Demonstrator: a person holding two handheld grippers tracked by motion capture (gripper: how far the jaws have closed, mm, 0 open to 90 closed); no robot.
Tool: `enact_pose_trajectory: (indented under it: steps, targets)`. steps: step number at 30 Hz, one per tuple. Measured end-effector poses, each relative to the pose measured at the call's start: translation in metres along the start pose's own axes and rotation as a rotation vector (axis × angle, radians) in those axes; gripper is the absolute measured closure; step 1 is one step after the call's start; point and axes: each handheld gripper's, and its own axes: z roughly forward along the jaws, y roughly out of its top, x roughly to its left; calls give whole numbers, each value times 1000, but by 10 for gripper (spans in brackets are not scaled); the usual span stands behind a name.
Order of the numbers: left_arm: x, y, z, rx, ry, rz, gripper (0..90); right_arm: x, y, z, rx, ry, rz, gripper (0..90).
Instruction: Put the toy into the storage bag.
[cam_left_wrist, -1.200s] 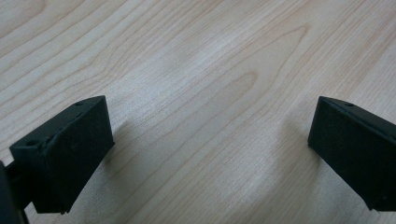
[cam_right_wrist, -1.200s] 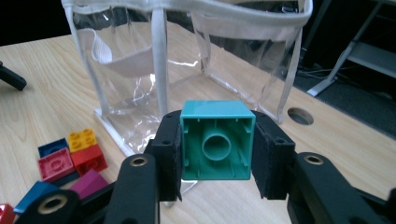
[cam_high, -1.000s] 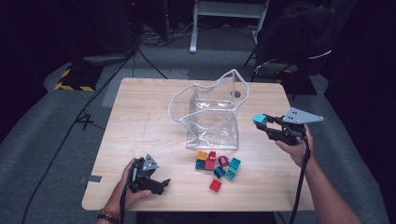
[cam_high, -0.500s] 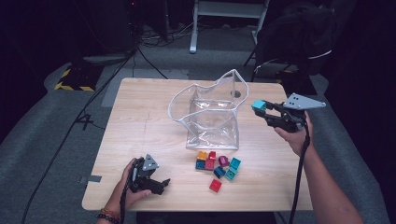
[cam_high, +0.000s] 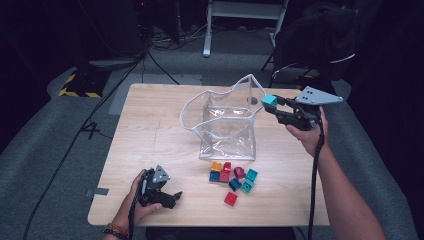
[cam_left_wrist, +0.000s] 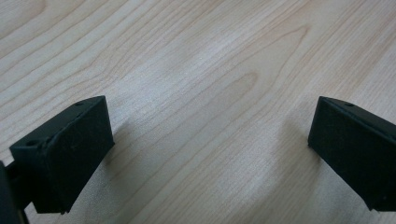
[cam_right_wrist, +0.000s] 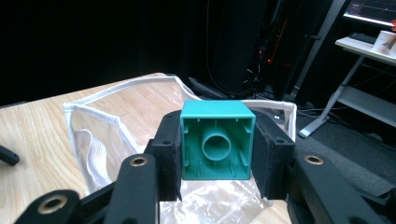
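Black jaws, brass rivets, grey triangular plates

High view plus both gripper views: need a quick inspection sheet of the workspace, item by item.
Surface: wooden table, bare wood grain under the left gripper.
Job's things: teal block clamped in the right gripper, held beside the rim of the clear bag; loose blocks lie on the table in front of the bag.
Clutter: nothing seen.
Grippers: left gripper sits at the table's near edge, jaws wide apart, nothing between them; right gripper raised.
Cables: one cable trails along the right forearm; more on the floor.
Surroundings: dark room, grey floor, desk frame behind.
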Motion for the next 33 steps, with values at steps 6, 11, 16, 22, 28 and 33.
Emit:
enact_pose_trajectory:
  steps: [6, 11, 16, 22, 28, 33]
  targets:
    - [0, 0, 0, 0, 0, 0, 2, 7, 5, 11, 1, 8, -2, 592]
    - [0, 0, 0, 0, 0, 0, 2, 12, 8, 20, 7, 21, -2, 592]
    - [0, 0, 0, 0, 0, 0, 2, 16, 10, 27, 9, 22, -6, 592]
    - [0, 0, 0, 0, 0, 0, 2, 19, 12, 35, 4, 34, 5, 592]
    - [0, 0, 0, 1, -1, 0, 2, 22, 12, 45, 19, 39, 3, 592]
    - [0, 0, 0, 1, -1, 0, 2, 24, 12, 51, 23, 45, 8, 592]
